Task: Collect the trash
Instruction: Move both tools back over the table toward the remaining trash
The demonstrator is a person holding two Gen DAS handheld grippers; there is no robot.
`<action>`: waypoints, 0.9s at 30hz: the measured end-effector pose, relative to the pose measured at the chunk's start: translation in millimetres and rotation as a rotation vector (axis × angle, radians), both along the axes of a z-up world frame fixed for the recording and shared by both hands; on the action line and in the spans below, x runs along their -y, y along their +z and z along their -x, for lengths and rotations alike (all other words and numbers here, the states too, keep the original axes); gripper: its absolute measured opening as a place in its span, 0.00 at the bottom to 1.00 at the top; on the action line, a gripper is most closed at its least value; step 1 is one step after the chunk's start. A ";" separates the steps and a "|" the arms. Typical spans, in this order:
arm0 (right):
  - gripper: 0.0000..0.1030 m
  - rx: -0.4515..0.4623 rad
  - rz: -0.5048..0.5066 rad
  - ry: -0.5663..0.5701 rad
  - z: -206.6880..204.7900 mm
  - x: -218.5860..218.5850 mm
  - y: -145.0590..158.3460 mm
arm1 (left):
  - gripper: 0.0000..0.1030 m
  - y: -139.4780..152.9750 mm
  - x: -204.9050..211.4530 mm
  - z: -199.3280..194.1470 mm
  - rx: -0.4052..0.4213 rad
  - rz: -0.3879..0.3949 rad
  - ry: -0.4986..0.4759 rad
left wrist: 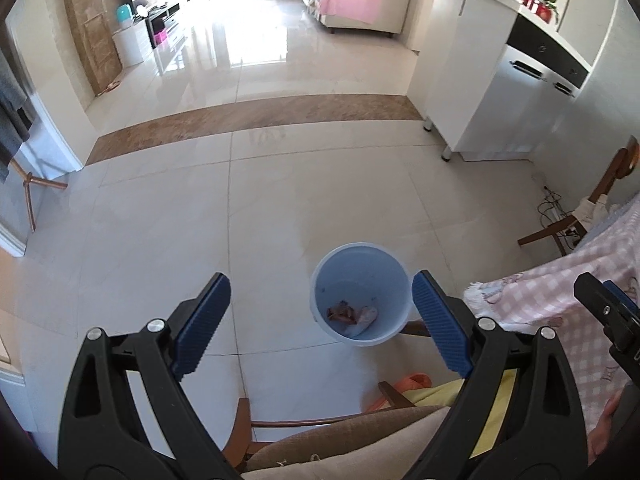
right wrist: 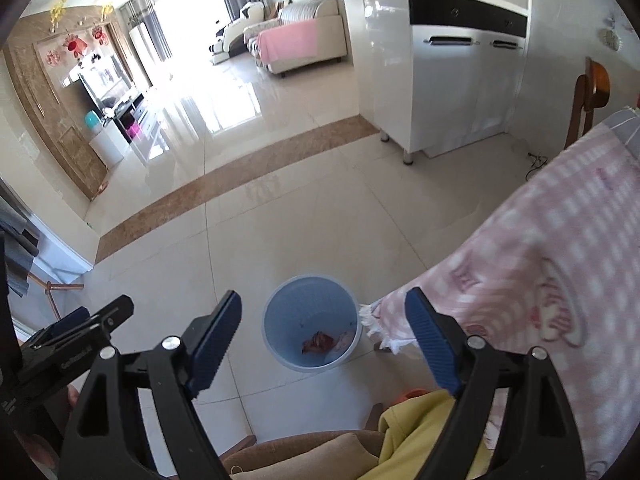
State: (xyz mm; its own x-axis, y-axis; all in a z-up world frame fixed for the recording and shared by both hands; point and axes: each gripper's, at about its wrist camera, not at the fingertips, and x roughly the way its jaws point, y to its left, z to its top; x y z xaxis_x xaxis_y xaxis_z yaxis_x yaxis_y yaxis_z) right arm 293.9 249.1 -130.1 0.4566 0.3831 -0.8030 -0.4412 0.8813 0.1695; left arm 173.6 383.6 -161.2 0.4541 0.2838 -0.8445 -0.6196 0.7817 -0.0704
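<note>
Glossy pale tiled floor (left wrist: 160, 240), brown marble strip, light-blue bin (left wrist: 361, 294) standing on it beside pink checked cloth (left wrist: 560, 300)

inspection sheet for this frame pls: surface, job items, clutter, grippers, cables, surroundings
surface: glossy tiled floor, brown band across it.
job's things: light blue bin upright on the floor; crumpled reddish trash and pale scraps at its bottom.
clutter: pink checked blanket beside the bin; yellow cloth on a brown chair.
grippers: left gripper and right gripper open, nothing between the fingers.
cables: cords and power strip by the wall.
surroundings: white cabinet, sofa.
</note>
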 end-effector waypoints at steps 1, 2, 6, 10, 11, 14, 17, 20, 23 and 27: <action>0.80 0.015 -0.008 -0.007 3.9 7.3 6.0 | 0.88 2.9 4.8 -1.6 0.007 0.000 -0.011; 0.80 0.031 -0.019 -0.014 7.7 14.1 12.4 | 0.88 6.8 10.2 -1.8 0.015 -0.002 -0.023; 0.80 0.088 -0.058 -0.045 16.1 45.8 37.9 | 0.88 26.9 40.6 -7.3 0.057 -0.024 -0.084; 0.80 0.138 -0.094 -0.100 26.7 85.9 62.4 | 0.88 47.7 77.8 -16.2 0.099 -0.040 -0.165; 0.80 0.154 -0.100 -0.118 28.9 97.9 68.8 | 0.88 50.7 85.3 -18.0 0.105 -0.043 -0.180; 0.80 0.198 -0.112 -0.175 37.6 132.5 84.5 | 0.88 63.2 115.8 -25.4 0.130 -0.050 -0.249; 0.81 0.236 -0.112 -0.243 45.3 167.5 95.9 | 0.88 74.0 150.0 -34.1 0.149 -0.051 -0.330; 0.82 0.264 -0.115 -0.312 48.4 201.4 104.3 | 0.88 83.4 185.5 -41.7 0.168 -0.054 -0.415; 0.83 0.296 -0.103 -0.397 56.5 239.4 108.3 | 0.88 88.4 223.1 -50.2 0.178 -0.055 -0.497; 0.84 0.335 -0.073 -0.523 65.8 291.6 112.8 | 0.88 94.0 276.7 -61.2 0.186 -0.046 -0.616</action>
State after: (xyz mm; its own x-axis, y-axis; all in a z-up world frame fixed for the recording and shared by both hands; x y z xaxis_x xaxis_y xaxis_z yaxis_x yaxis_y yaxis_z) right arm 228.1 -42.6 -17.2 0.8208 0.0889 -0.5642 0.0061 0.9864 0.1643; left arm 234.8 106.8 -67.2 0.6829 -0.0418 -0.7294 -0.0371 0.9951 -0.0917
